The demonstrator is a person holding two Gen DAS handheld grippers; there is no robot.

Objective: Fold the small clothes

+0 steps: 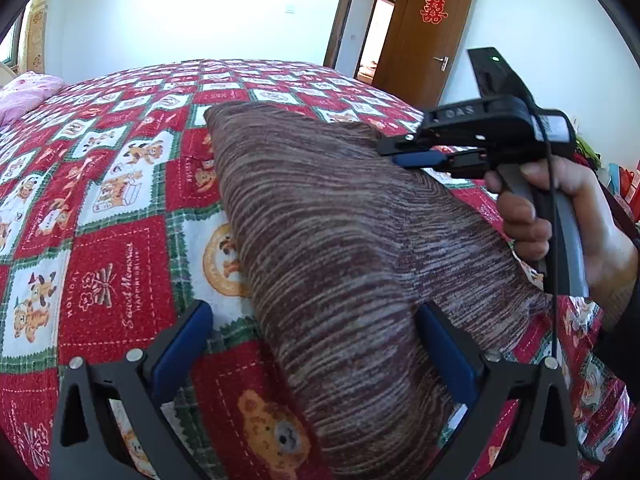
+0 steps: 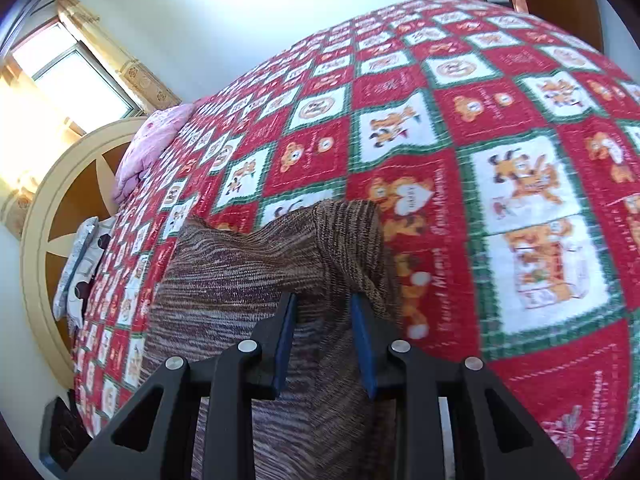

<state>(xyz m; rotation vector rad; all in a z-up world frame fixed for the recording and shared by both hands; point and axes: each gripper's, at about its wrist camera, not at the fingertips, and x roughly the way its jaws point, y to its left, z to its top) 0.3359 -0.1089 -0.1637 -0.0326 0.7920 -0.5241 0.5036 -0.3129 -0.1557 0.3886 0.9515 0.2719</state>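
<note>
Brown striped knit garment (image 1: pixel 332 240) lies already doubled on the red patchwork bedspread (image 1: pixel 100 208) in the left wrist view, straddled by the spread left gripper (image 1: pixel 316 356), while the right wrist view shows the right gripper (image 2: pixel 324 340) pinching a raised fold, so further folding seemingly remains.

Both cams ride right behind their tool, tilted down at the bed (image 1: pixel 120 240) from close up. Both views share the striped knit (image 2: pixel 240 280) and quilt; the left one also catches the right tool (image 1: pixel 416 152) from the side.
</note>
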